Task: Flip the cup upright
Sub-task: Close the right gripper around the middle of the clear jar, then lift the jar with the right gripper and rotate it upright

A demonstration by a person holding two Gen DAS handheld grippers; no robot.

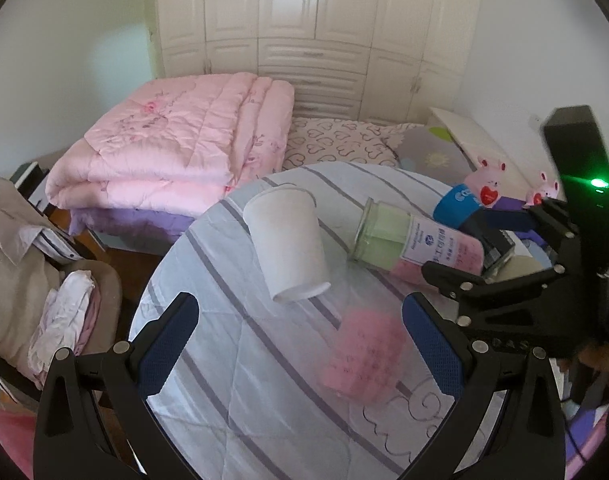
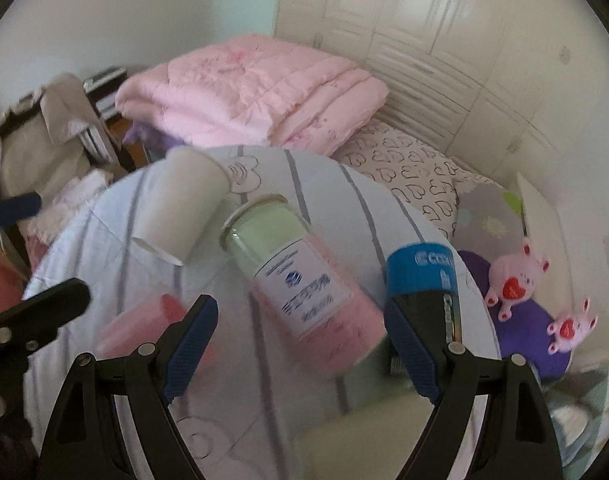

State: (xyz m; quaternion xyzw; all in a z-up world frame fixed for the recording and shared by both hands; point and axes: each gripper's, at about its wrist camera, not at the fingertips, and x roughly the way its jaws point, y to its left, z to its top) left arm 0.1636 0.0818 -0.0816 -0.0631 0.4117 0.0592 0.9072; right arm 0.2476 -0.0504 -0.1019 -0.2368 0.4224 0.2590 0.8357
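A white paper cup point(image 1: 286, 240) lies on its side on the striped cloth of a round table point(image 1: 232, 380), rim toward me in the left wrist view; it also shows in the right wrist view point(image 2: 180, 208). A glass cup with a pink-and-green sleeve point(image 1: 416, 242) lies tilted on its side. In the right wrist view it point(image 2: 296, 280) sits between the wide-apart jaws of my right gripper point(image 2: 304, 356), which do not touch it. My left gripper point(image 1: 300, 344) is open and empty, just short of the paper cup. The right gripper also shows in the left wrist view point(image 1: 484, 236).
A blue-topped can point(image 2: 424, 280) lies right of the glass cup. A blurred pink object point(image 1: 364, 356) lies on the table near my left gripper. Behind are a folded pink quilt point(image 1: 176, 148), a heart-print pillow, pink plush toys point(image 2: 516, 276) and a chair with clothes point(image 1: 32, 248).
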